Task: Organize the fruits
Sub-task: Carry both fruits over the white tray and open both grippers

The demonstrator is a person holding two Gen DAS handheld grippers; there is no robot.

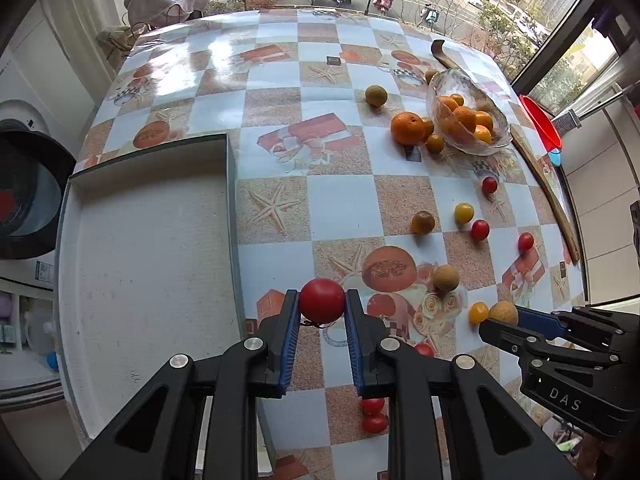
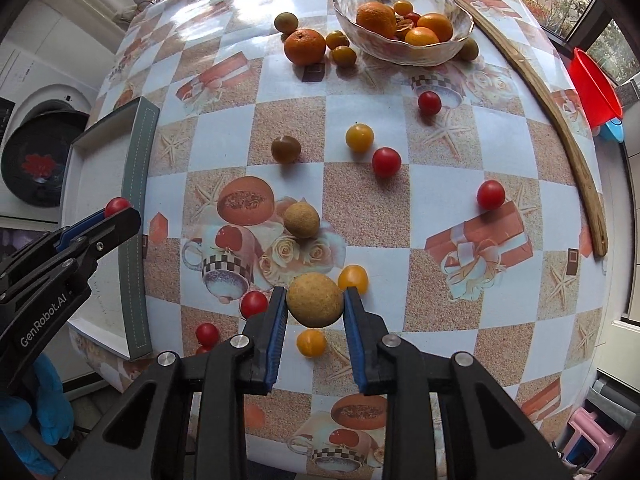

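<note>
While the left tongs (image 1: pixel 322 307) clamp a red tomato (image 1: pixel 322 301) and the right tongs (image 2: pixel 315 307) a tan fruit (image 2: pixel 315 300) above the desk (image 2: pixel 440 184), sorting is mid-carry; next, each likely needs lowering into the tray (image 1: pixel 152 264) or bowl (image 2: pixel 400 54).

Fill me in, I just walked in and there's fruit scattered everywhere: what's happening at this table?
A person is sorting fruit with a handheld gripper in each hand. The left gripper is shut on a red tomato beside the grey tray, which looks empty. The right gripper is shut on a tan round fruit. Both fruits look lifted off the tablecloth. Cherry tomatoes lie loose; the glass bowl holds oranges.
</note>
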